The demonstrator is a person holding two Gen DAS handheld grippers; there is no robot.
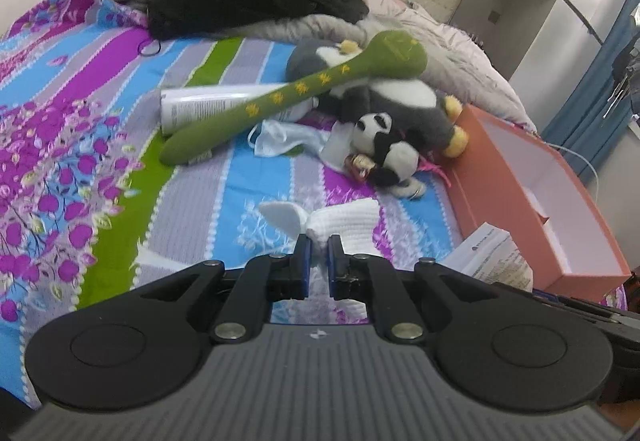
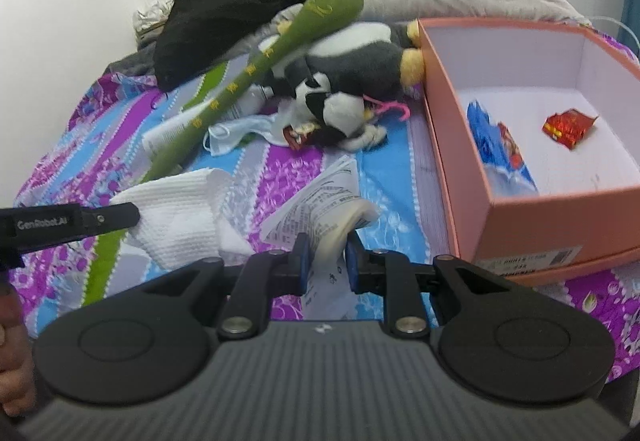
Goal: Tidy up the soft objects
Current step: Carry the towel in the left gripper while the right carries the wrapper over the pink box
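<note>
While "GenRobot.AI" marks the left claw (image 2: 132,215) gripping the white cloth (image 1: 344,225), the right claw (image 2: 325,253) pinches a printed leaflet (image 2: 316,201).

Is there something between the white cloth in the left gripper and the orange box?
Yes. The left gripper is shut on the white cloth. A printed paper sheet lies on the bed between it and the orange box, and the right gripper is there too, around a pale object.
</note>
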